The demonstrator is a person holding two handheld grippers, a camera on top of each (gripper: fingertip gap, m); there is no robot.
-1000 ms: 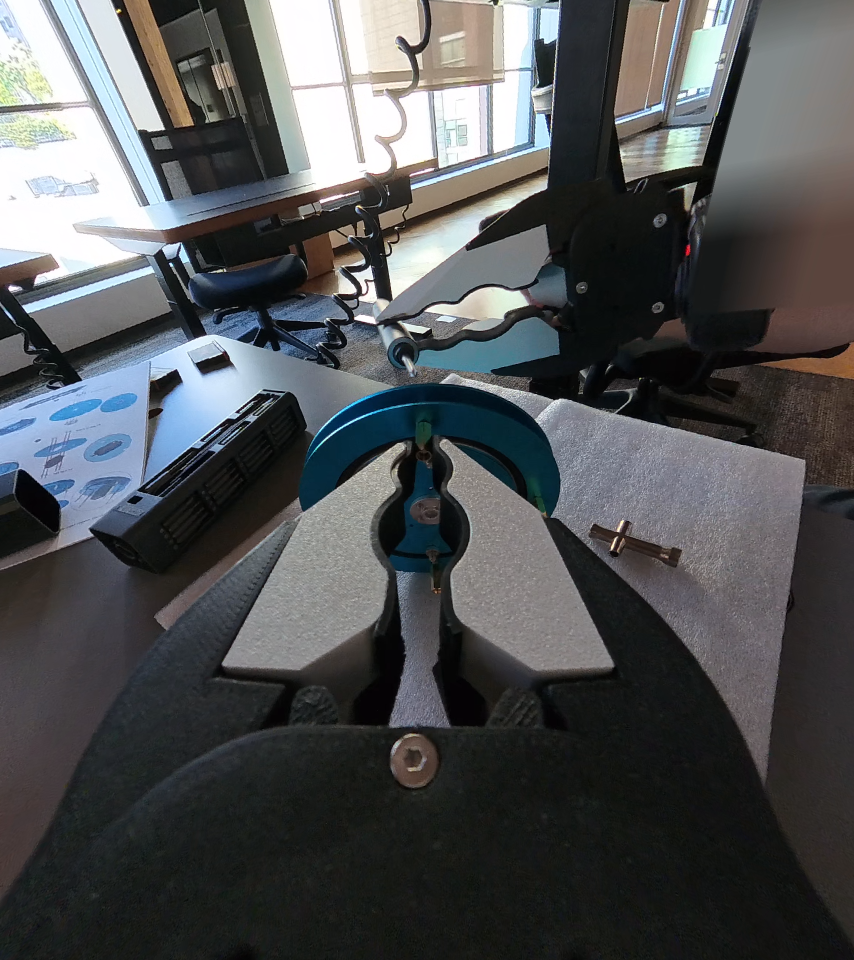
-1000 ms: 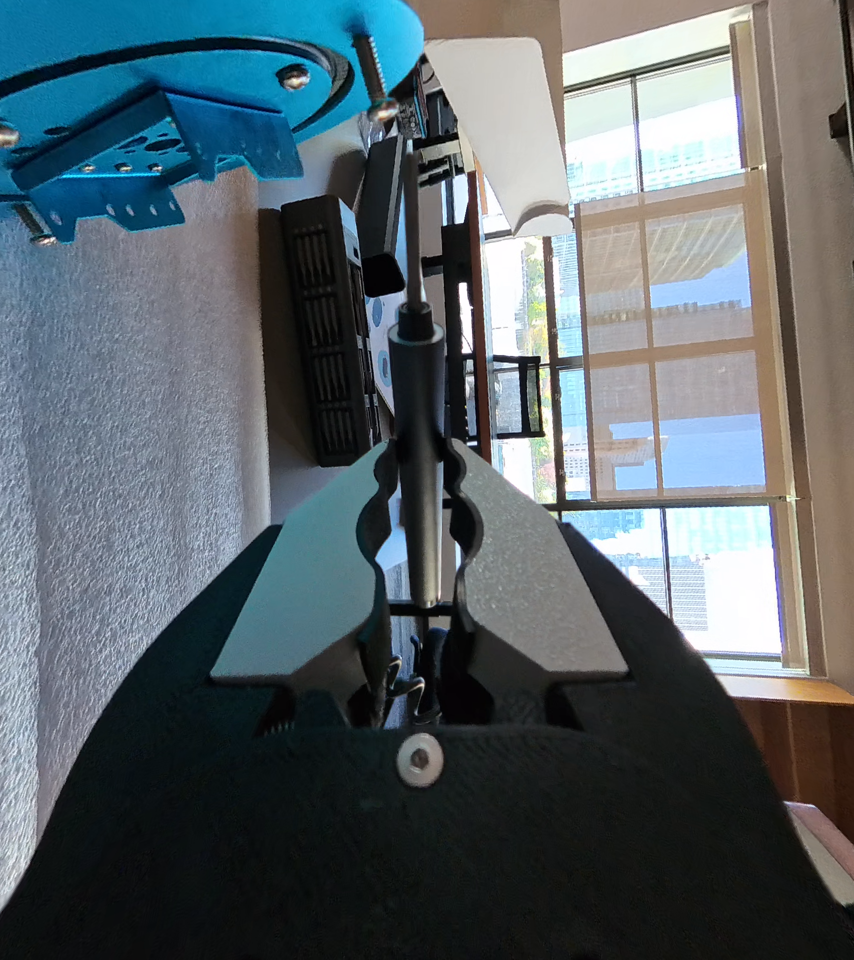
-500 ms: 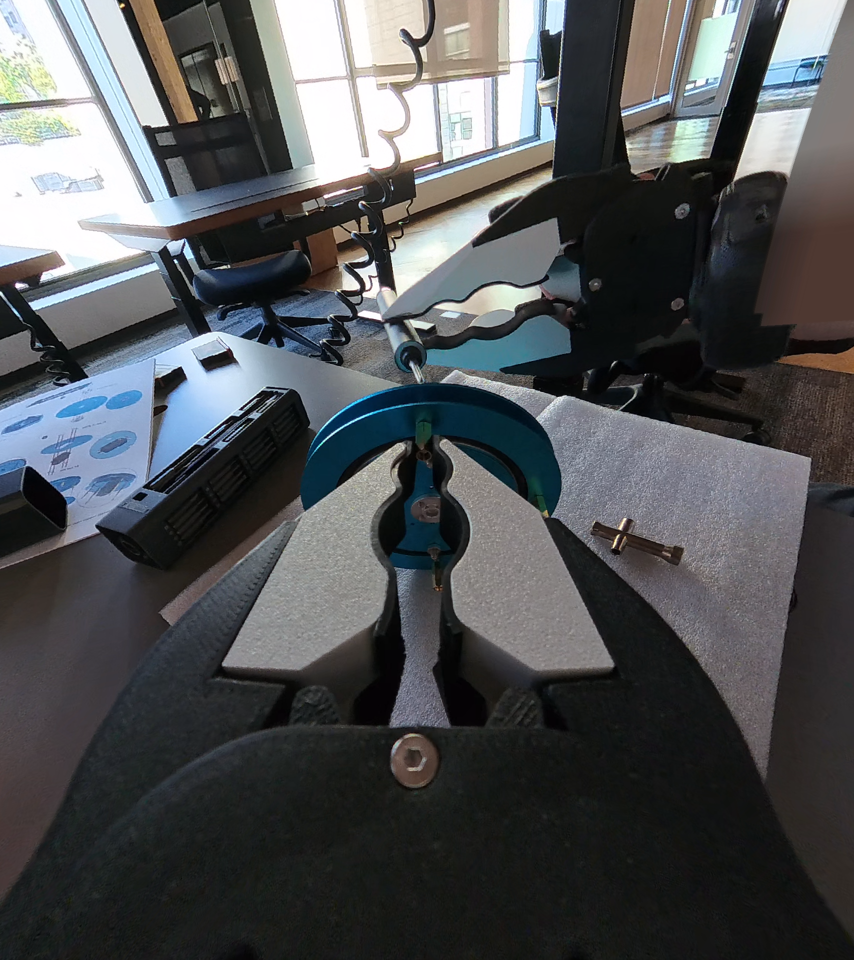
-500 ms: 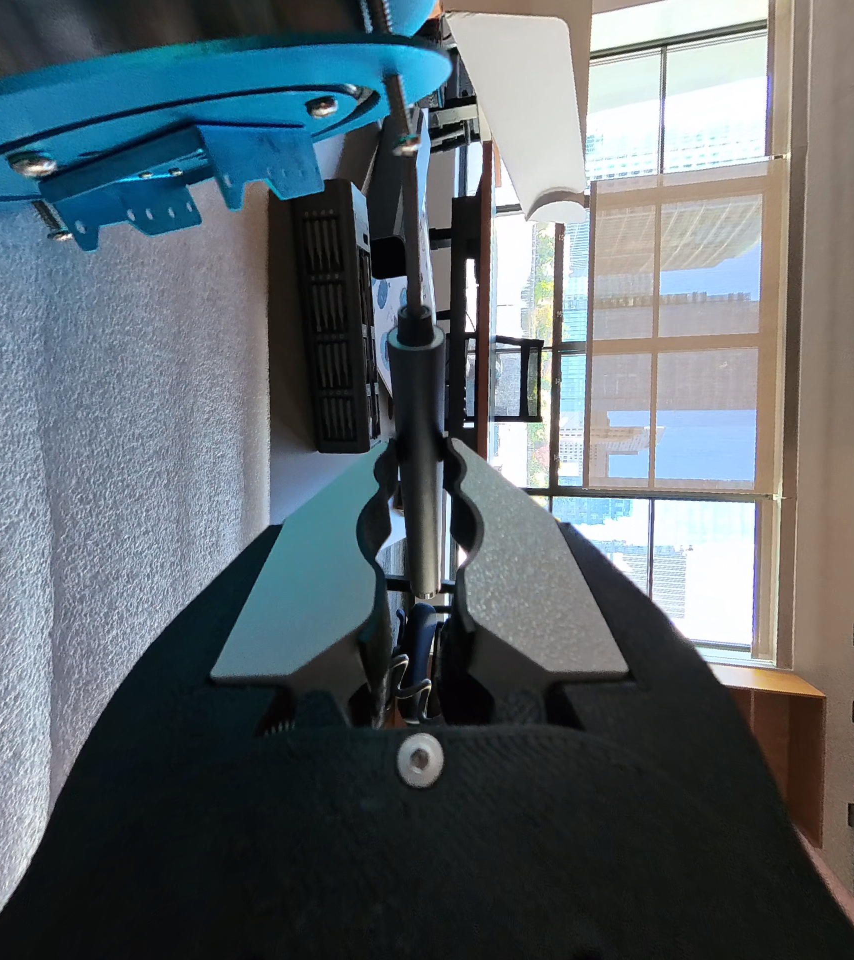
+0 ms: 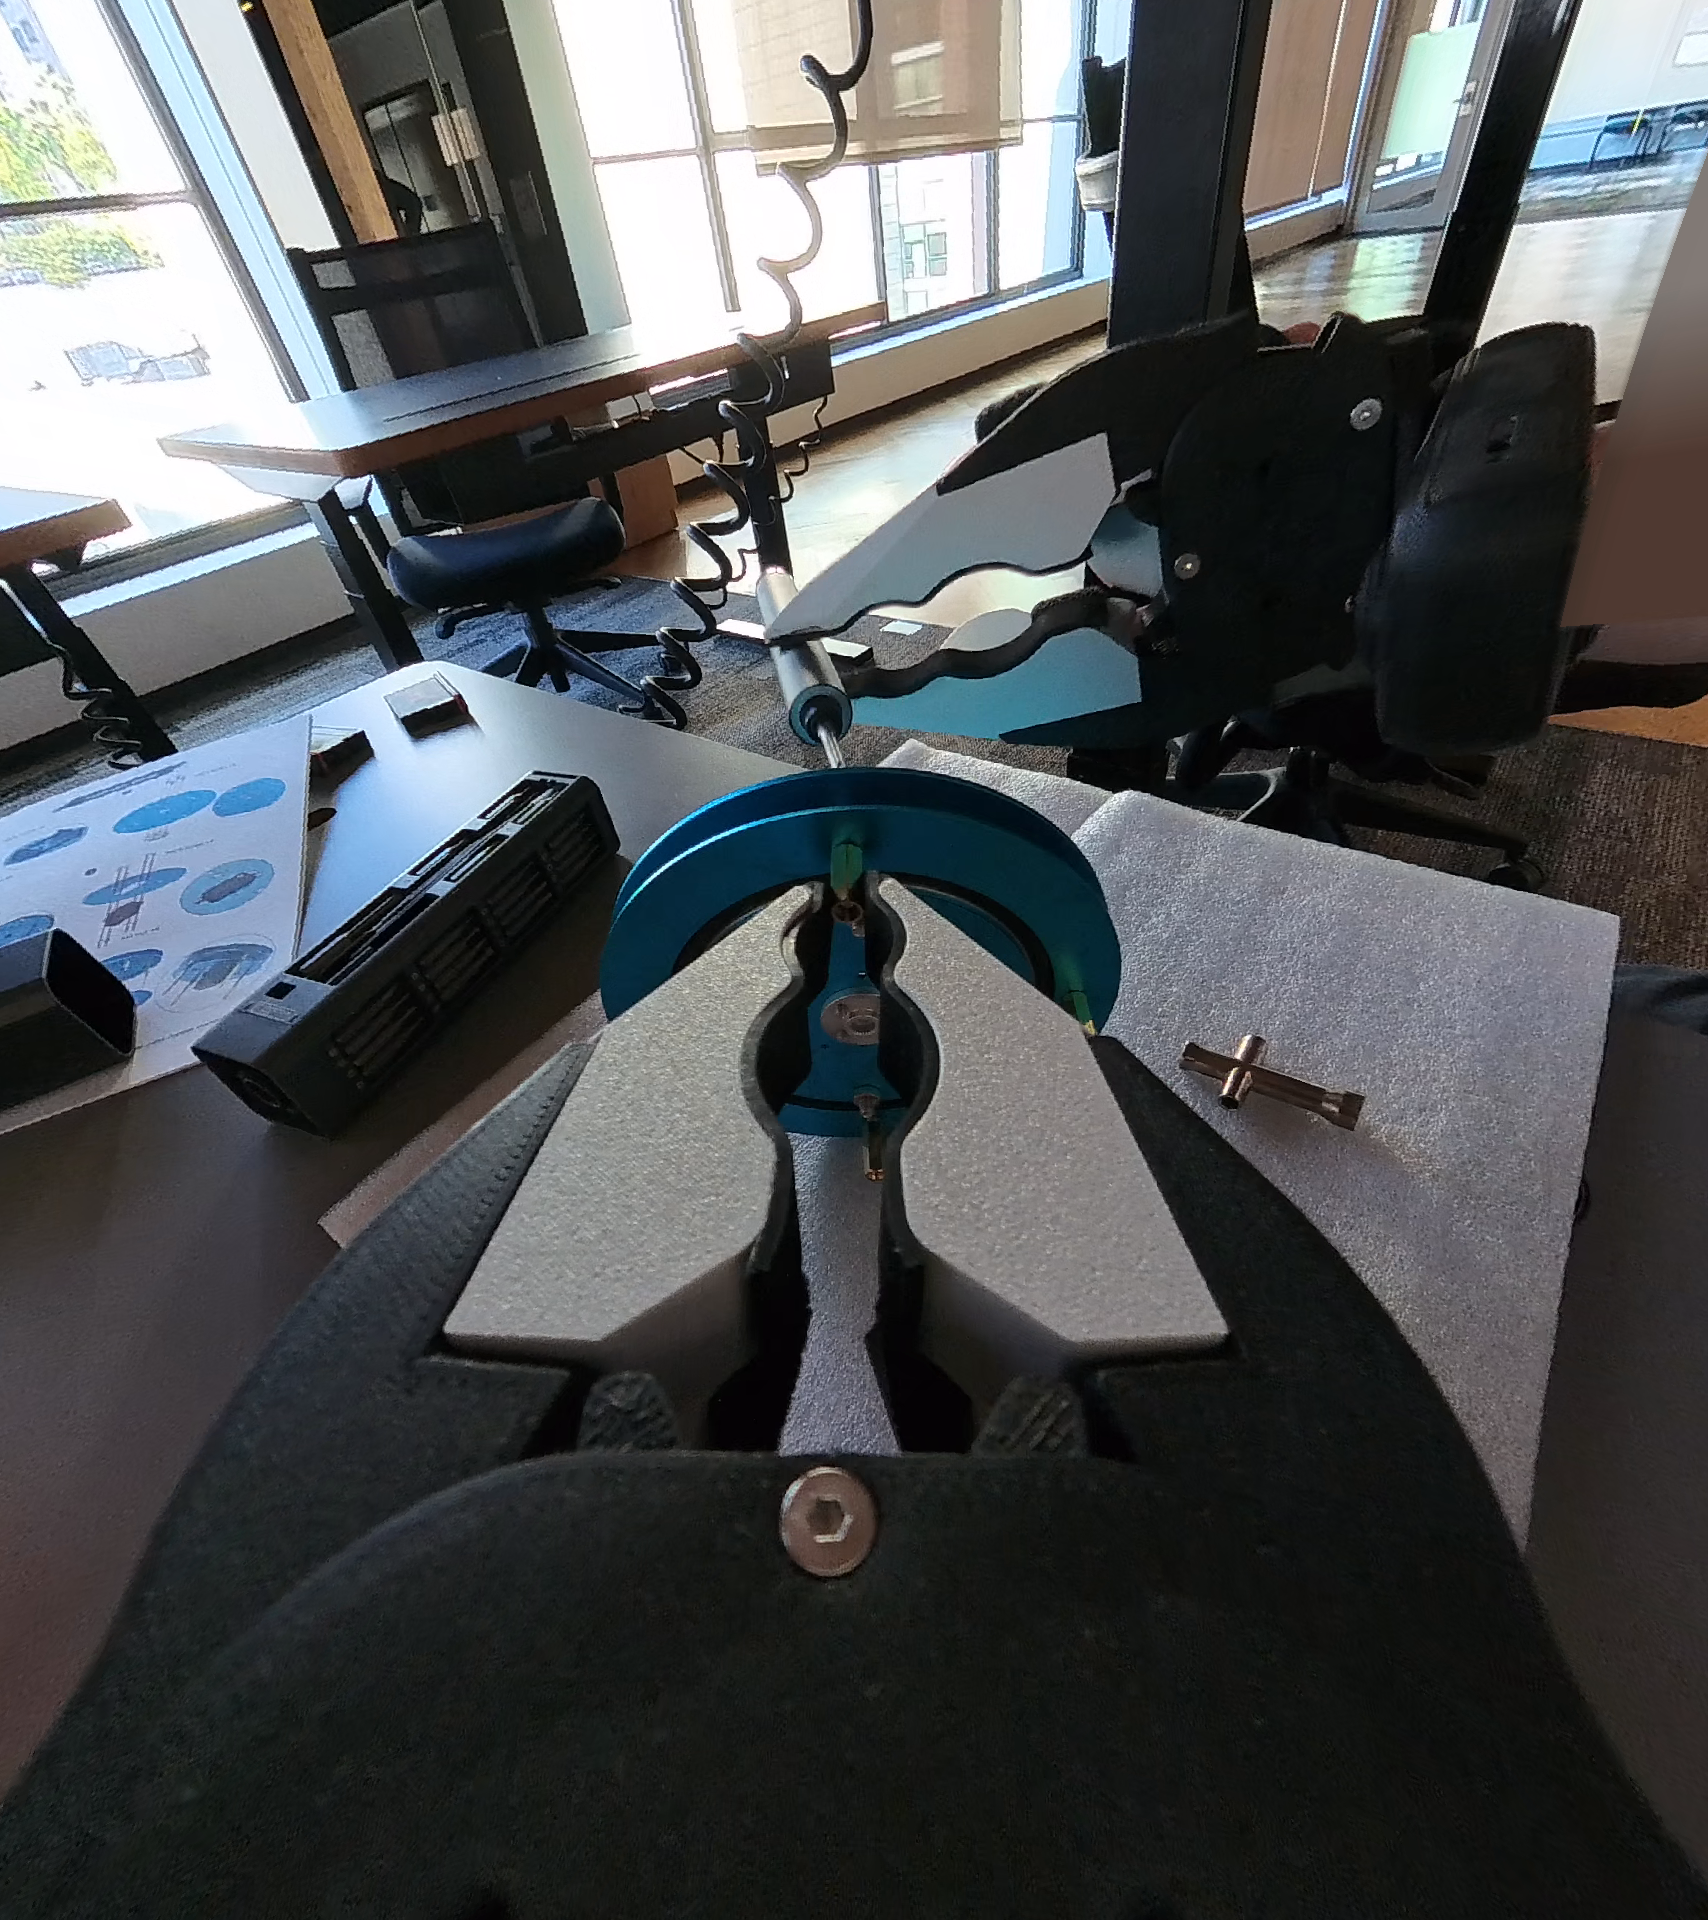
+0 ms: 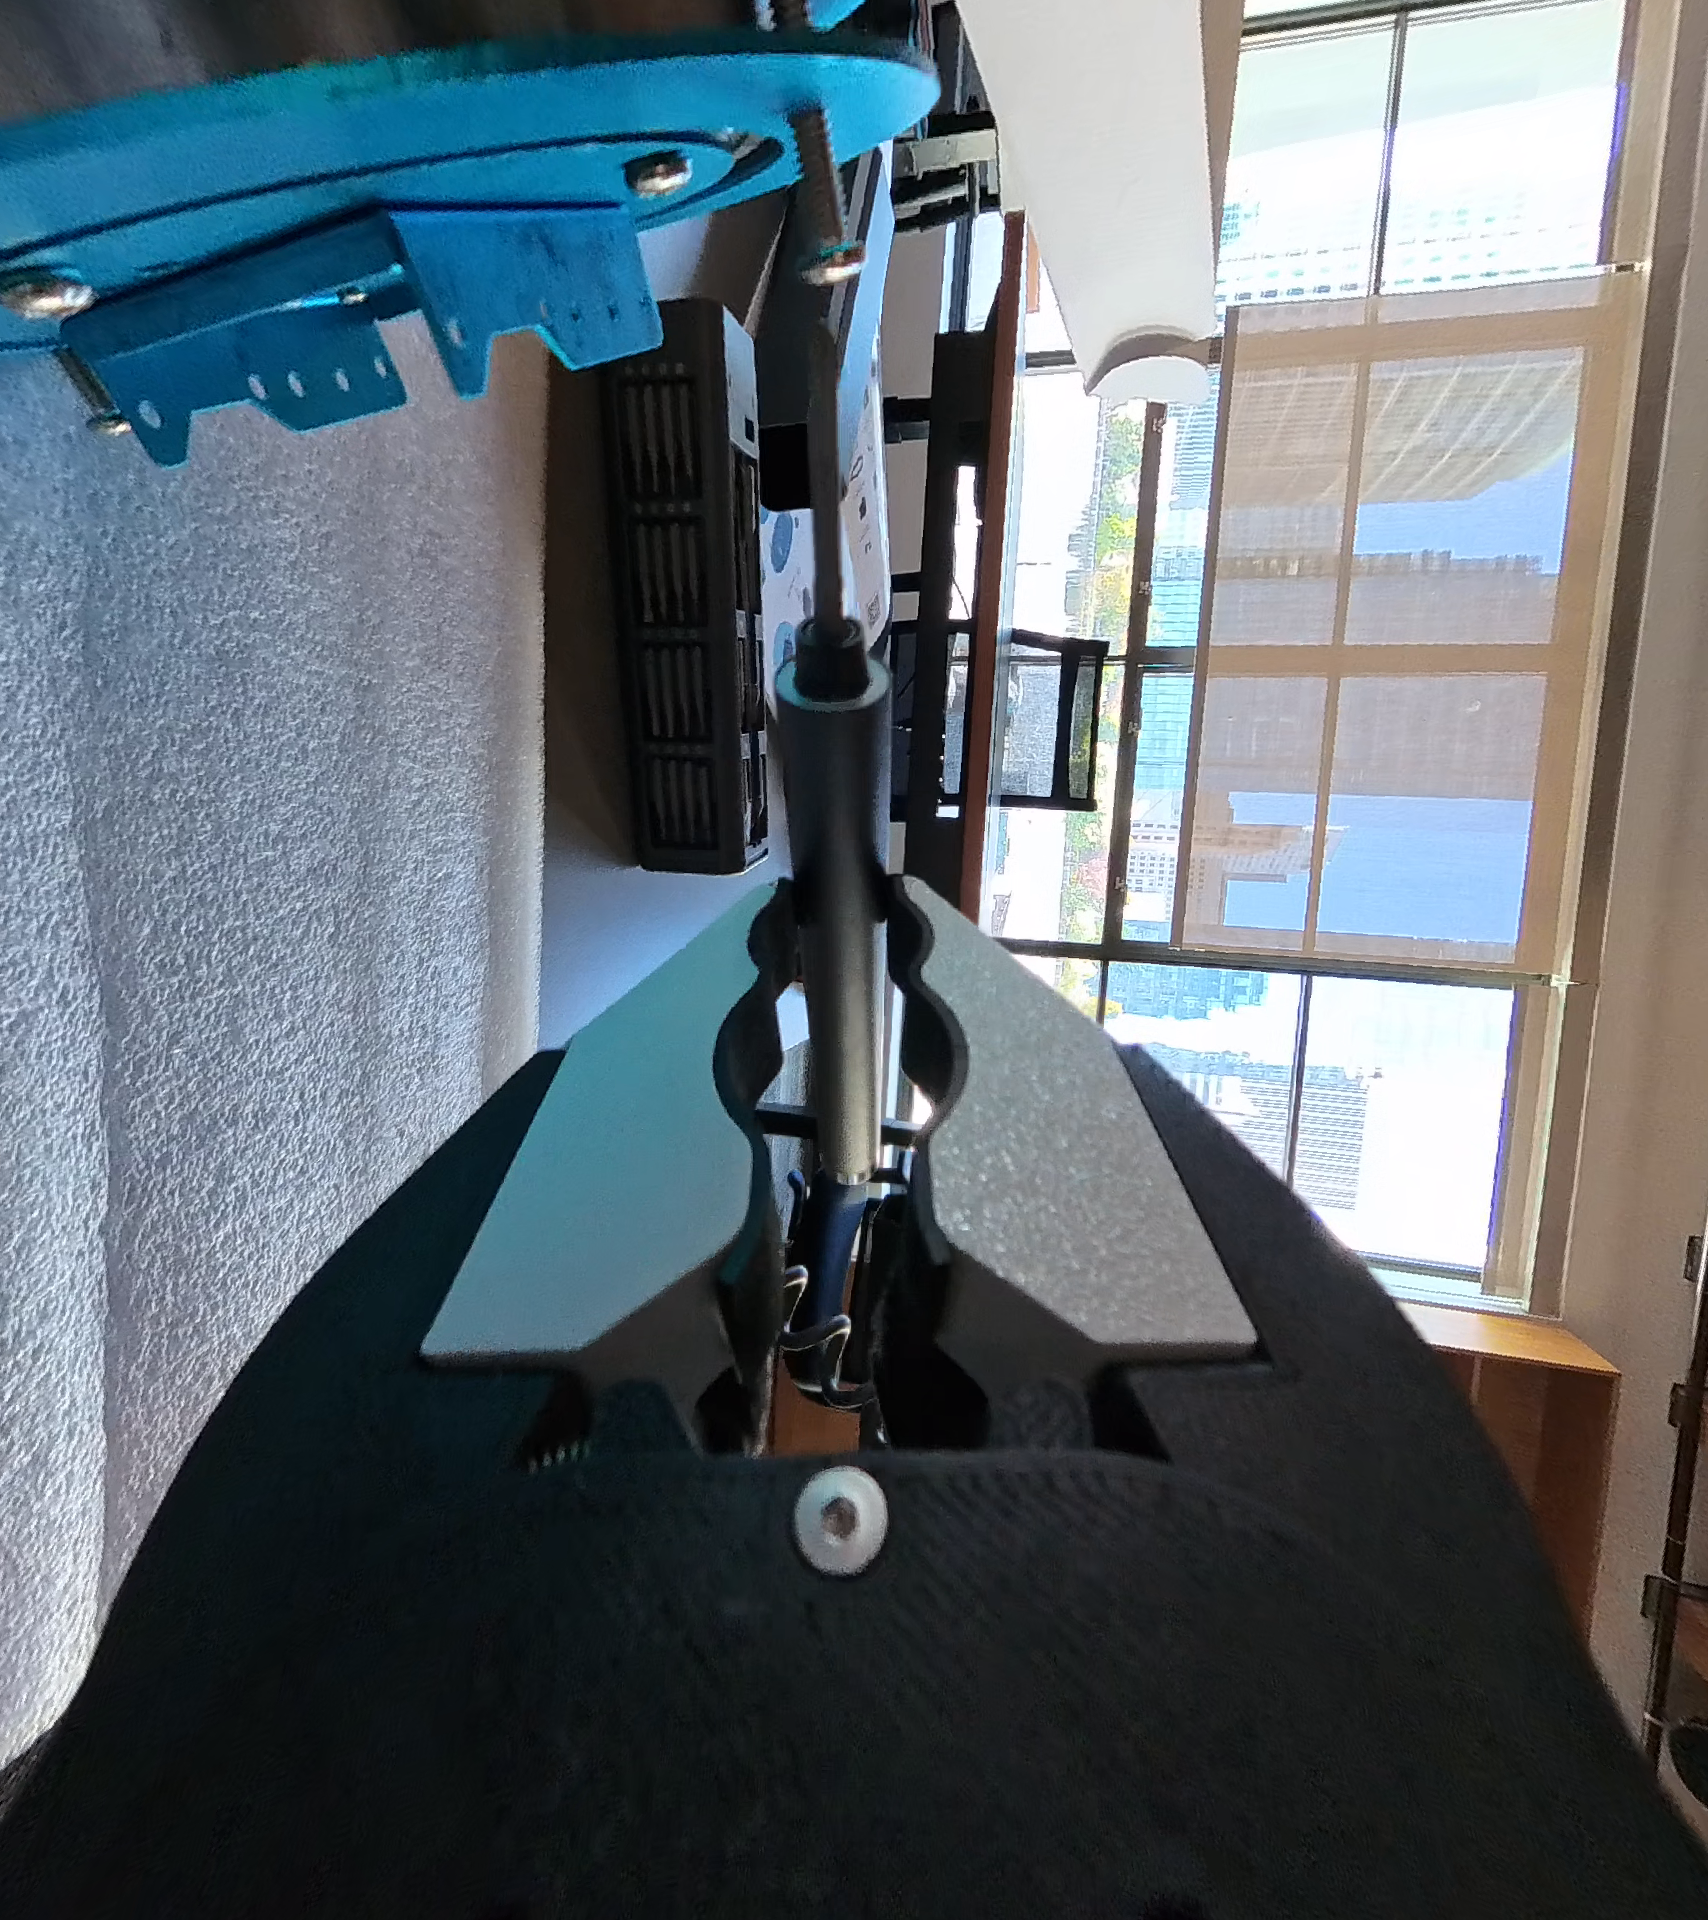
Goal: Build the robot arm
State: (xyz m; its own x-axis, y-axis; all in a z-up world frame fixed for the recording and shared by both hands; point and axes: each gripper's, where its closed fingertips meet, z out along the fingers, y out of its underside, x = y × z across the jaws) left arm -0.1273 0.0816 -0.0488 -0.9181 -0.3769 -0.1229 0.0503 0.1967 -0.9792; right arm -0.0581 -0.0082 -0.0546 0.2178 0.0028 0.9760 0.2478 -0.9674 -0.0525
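Right gripper (image 6: 834, 904), clamped on the screwdriver (image 6: 834, 914), has advanced; its tip now meets a screw (image 6: 832, 260) at 12 o'clock on the blue disc assembly (image 5: 855, 862), which the left gripper (image 5: 842, 914) pinches.

The right gripper (image 5: 834, 665) has moved in toward the blue disc (image 5: 725, 883). Its screwdriver (image 6: 834, 831) tip, earlier short of the disc's edge, now reaches a screw (image 6: 832, 265) there

Bright daylight fills tall windows (image 5: 50, 343) far left; dark desks (image 5: 476, 405), a stool (image 5: 507, 551) and office chair (image 5: 1473, 540) stand on carpet (image 5: 1660, 821).
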